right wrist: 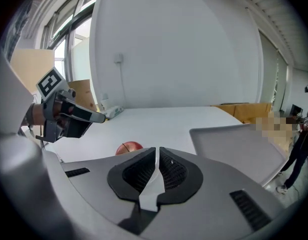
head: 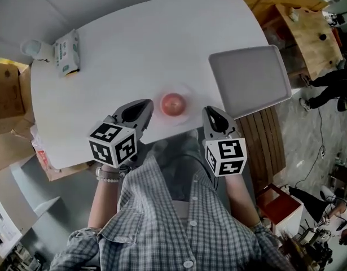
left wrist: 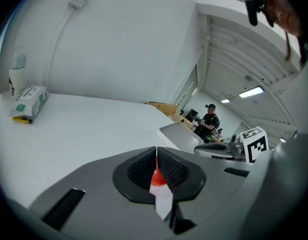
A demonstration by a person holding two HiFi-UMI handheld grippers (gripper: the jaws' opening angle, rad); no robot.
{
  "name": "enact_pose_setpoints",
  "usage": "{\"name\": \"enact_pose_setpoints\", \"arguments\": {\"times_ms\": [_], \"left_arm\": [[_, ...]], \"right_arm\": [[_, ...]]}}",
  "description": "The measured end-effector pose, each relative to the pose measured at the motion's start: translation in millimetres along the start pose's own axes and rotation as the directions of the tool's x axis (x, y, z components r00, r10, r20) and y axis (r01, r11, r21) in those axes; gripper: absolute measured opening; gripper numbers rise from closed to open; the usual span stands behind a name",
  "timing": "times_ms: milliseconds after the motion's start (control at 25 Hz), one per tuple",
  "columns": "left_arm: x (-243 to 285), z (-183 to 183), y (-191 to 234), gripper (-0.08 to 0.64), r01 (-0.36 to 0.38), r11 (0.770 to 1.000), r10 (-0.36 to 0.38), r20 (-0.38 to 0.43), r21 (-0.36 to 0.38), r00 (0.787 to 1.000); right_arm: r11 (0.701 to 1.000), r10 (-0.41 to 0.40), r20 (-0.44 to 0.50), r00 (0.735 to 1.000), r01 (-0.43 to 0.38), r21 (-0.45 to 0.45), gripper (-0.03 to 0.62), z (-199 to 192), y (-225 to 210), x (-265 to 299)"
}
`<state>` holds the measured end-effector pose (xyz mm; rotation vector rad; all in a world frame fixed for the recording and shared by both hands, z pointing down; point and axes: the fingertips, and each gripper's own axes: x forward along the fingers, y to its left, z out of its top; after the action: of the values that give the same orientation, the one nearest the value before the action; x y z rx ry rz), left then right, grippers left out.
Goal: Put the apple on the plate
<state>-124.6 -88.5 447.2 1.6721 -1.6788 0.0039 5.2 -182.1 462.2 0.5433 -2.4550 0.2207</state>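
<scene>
The apple (head: 172,103) sits near the white table's (head: 162,38) front edge, perhaps already on a pale plate (head: 186,113); it's hard to tell. The left gripper (head: 144,108) and right gripper (head: 211,115) flank it, both clenched empty, seemingly parked within reach.

One apple (head: 172,103) is counted. One white plate (head: 188,113) is counted, faintly seen. One grey tray (head: 249,79) is noted at right. One tissue pack (head: 67,52) and one white bottle (head: 35,48) are noted far left. One white table (head: 134,44) is logged. Two grippers are counted: left gripper (head: 145,108), right gripper (head: 210,114). One bystander (left wrist: 210,118) is seen far off.
</scene>
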Motion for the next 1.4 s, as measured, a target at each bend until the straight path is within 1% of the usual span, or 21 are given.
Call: {"name": "enact_pose_setpoints", "arguments": {"times_ms": [120, 240, 400, 440, 480, 520, 600, 760, 880, 1160, 1240, 1400], "left_arm": [[8.7, -20.6, 8.8, 0.011, -0.015, 0.999, 0.012, -0.069, -0.044, 0.998], [15.7, -36.6, 17.7, 0.011, -0.052, 0.996, 0.044, -0.111, -0.072, 0.993], [23.1, -55.0, 32.2, 0.011, -0.106, 0.989, 0.089, -0.155, -0.107, 0.984], [26.1, -61.0, 36.4, 0.012, -0.117, 0.987, 0.097, -0.171, -0.111, 0.981], [29.3, -67.4, 40.4, 0.012, -0.126, 0.985, 0.103, -0.189, -0.114, 0.977], [32.5, -73.8, 43.9, 0.019, -0.132, 0.984, 0.105, -0.207, -0.119, 0.973], [37.3, -84.8, 48.4, 0.098, -0.137, 0.980, 0.101, -0.233, -0.144, 0.967], [42.0, -100.4, 56.2, 0.104, -0.170, 0.963, 0.116, -0.247, -0.211, 0.962], [45.1, -108.0, 59.7, 0.104, -0.178, 0.950, 0.112, -0.253, -0.256, 0.961], [52.4, -112.2, 60.4, 0.104, -0.169, 0.934, 0.085, -0.262, -0.315, 0.961], [54.0, -112.0, 59.7, 0.104, -0.165, 0.933, 0.077, -0.272, -0.319, 0.959], [56.3, -112.1, 59.7, 0.103, -0.172, 0.940, 0.087, -0.283, -0.294, 0.955]], "right_arm": [[0.998, 0.037, -0.044, 0.998, -0.034, 0.053, 0.034, -13.5, 0.3, 19.9], [0.994, 0.075, -0.092, 0.993, -0.067, 0.090, 0.035, -28.4, 1.3, 35.6], [0.994, 0.108, -0.155, 0.982, -0.101, 0.051, 0.037, -44.6, 5.4, 52.4], [0.992, 0.120, -0.171, 0.978, -0.114, 0.047, 0.049, -48.4, 7.0, 56.4], [0.991, 0.134, -0.186, 0.973, -0.127, 0.049, 0.079, -52.0, 8.6, 60.3], [0.989, 0.146, -0.201, 0.969, -0.137, 0.056, 0.091, -55.3, 9.8, 63.7], [0.986, 0.163, -0.224, 0.961, -0.150, 0.076, 0.098, -61.2, 11.2, 68.8], [0.980, 0.179, -0.255, 0.950, -0.150, 0.128, 0.098, -70.6, 9.3, 74.5], [0.970, 0.195, -0.270, 0.943, -0.145, 0.195, 0.098, -76.3, 9.7, 78.9], [0.951, 0.218, -0.295, 0.930, -0.135, 0.277, 0.098, -87.1, 11.6, 81.6], [0.946, 0.232, -0.298, 0.926, -0.143, 0.292, 0.098, -87.2, 13.8, 83.3], [0.930, 0.257, -0.294, 0.921, -0.152, 0.335, 0.097, -87.4, 18.6, 85.3]]}}
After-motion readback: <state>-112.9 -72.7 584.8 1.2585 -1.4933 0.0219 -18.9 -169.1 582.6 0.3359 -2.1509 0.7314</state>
